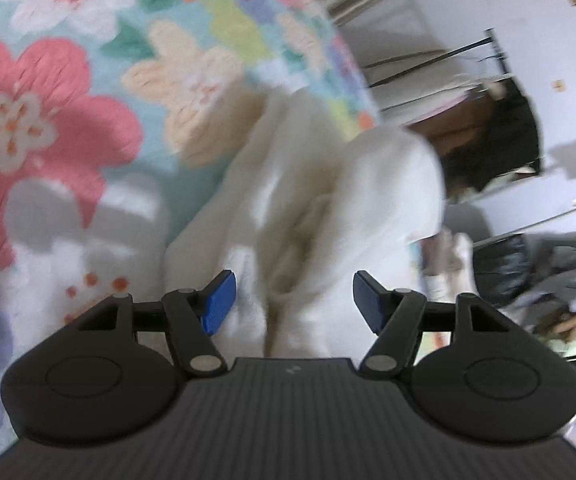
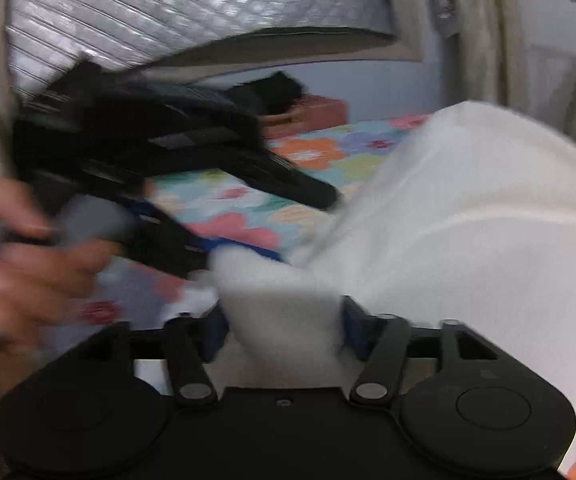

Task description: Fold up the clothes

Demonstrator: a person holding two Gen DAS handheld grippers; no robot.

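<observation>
My right claw (image 2: 282, 334) is clamped on a fold of the soft, limp white garment (image 1: 327, 208) lying heaped on the floral bedspread (image 1: 88, 80), while my left claw (image 1: 293, 300) stands apart over it, best pinching a hem, I judge.

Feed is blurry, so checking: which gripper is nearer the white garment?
Right. The right gripper has a fold of the white garment between its fingers; the left gripper is open just short of it.
</observation>
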